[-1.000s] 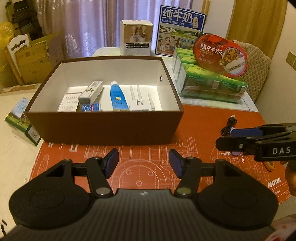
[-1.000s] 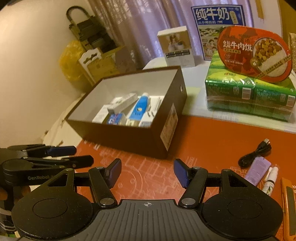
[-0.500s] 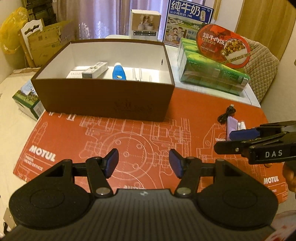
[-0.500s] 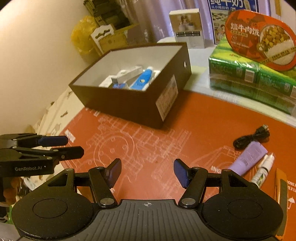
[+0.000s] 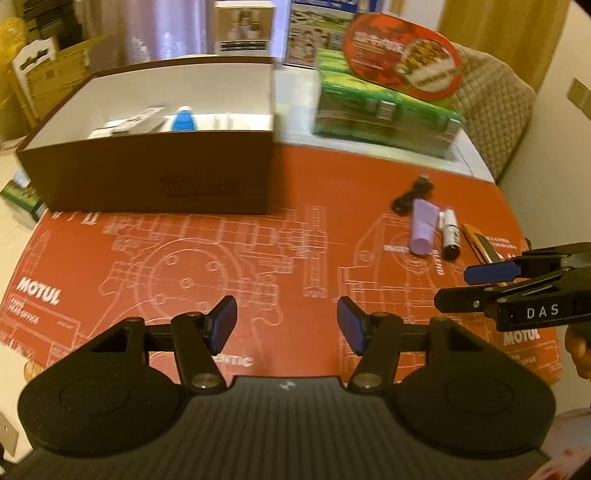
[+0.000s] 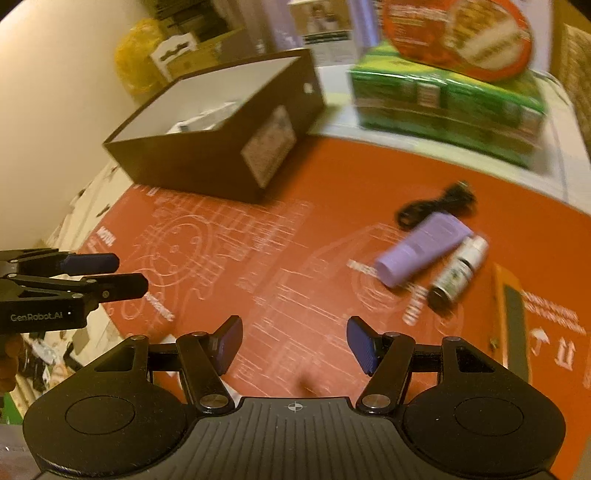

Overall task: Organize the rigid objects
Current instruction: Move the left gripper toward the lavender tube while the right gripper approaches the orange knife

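A brown box [image 5: 147, 173] with a white inside stands at the far left of the red mat [image 5: 258, 251]; it holds a blue tube [image 5: 183, 120] and small white boxes. It also shows in the right wrist view [image 6: 207, 162]. A purple tube [image 6: 421, 249], a small spray bottle [image 6: 456, 273], a black cable [image 6: 436, 205] and a yellow utility knife [image 6: 511, 321] lie on the mat at the right. My left gripper [image 5: 287, 325] is open and empty above the mat's near side. My right gripper [image 6: 294, 345] is open and empty, short of the purple tube.
Green wrapped cartons [image 5: 380, 114] with a red food tray [image 5: 399, 62] on top stand at the back right. A white product box [image 5: 243, 27] and a milk carton box stand behind. A padded chair [image 5: 495, 110] is at the far right.
Both grippers have pulled back from the box and swung right and downward. The purple tube, bottle and knife now sit larger and nearer in both views.
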`<state>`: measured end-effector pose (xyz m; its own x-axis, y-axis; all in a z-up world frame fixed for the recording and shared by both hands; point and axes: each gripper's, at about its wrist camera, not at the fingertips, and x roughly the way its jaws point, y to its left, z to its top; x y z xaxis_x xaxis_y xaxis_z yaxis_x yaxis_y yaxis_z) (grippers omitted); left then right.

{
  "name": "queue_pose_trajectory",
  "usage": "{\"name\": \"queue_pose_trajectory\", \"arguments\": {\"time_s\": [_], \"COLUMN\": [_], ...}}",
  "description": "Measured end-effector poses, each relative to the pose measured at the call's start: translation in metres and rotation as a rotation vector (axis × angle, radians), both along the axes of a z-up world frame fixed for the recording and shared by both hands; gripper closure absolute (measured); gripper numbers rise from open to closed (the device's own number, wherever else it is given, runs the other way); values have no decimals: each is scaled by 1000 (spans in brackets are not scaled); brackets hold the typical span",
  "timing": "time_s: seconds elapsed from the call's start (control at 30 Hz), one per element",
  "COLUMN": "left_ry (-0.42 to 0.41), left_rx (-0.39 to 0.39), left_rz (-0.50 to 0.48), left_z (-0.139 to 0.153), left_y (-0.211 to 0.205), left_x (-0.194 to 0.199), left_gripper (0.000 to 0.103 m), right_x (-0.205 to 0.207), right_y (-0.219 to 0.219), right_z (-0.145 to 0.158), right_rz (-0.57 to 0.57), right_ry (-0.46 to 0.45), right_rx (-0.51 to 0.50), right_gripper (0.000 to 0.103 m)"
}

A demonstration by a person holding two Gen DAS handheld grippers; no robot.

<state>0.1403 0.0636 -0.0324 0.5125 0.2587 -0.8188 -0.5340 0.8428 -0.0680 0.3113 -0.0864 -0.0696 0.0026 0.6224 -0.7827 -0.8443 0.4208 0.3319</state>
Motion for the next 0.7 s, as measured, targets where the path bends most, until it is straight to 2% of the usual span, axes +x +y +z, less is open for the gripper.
{"name": "queue_pose_trajectory", "arguments": {"time_s": [0.43,0.7], "left_ry": [11,25], "left_rx": [11,12], "left_rz": [-223,-307], "left_z": [-9,-23], "left_y": [-32,-43], "left_x": [70,110], "left_gripper": [47,47], "right_x": [31,51], "right_y": [-74,-101], "right_z": [-3,-12], "right_rz": [-267,-378], "right_ry": [-7,-60], "right_rx": [-3,-32], "right_gripper": [43,43]}}
